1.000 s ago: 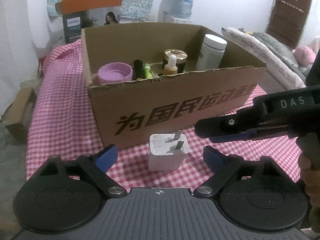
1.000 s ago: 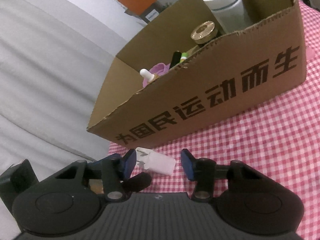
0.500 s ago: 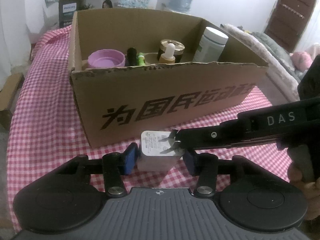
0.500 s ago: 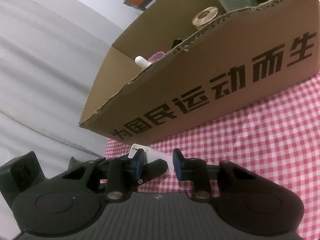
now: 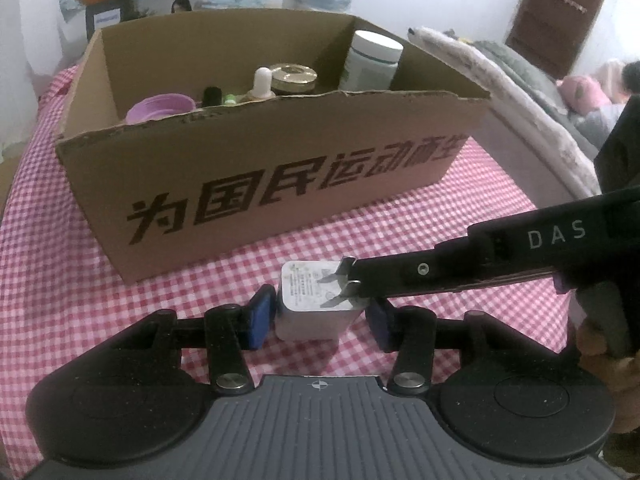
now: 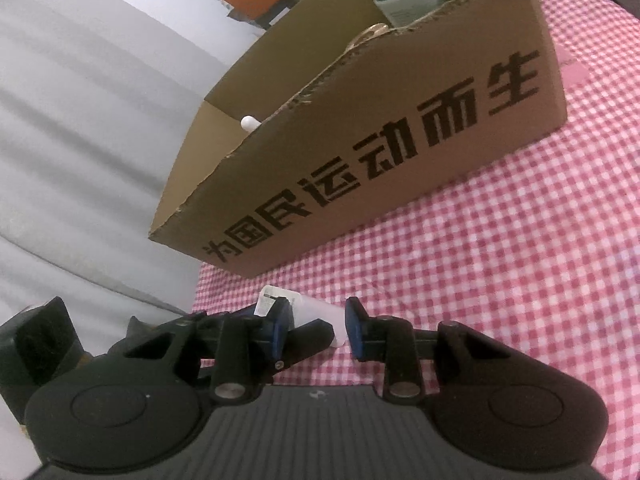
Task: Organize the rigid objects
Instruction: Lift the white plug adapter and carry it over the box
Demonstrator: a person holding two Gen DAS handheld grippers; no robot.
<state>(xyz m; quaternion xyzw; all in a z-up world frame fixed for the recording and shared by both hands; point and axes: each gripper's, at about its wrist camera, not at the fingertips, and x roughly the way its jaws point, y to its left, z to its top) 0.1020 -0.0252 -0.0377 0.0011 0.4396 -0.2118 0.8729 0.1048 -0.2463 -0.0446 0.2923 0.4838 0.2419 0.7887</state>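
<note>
So the white wall charger (image 5: 316, 306) sits on the pink checked desk (image 5: 440, 240), just in front of the near wall of the cardboard box (image 5: 256, 184), prongs facing up and toward the right. The left tongs (image 5: 318, 320) have it clamped: both blue pads (image 5: 258, 322) are pressed against its left and right sides. The right tongs (image 6: 316, 326) come in from the right and are closed on the charger too, pinched up by the metal prongs (image 5: 340, 286), with one black finger running right over them. In the right wrist view only a sliver of the white body shows between the blue pads.

Inside the box: a purple lid (image 5: 160, 107) on the left, a dropper bottle (image 5: 262, 84), a gold-capped jar (image 5: 294, 78), and a white jar (image 5: 374, 60) at the far right.
</note>
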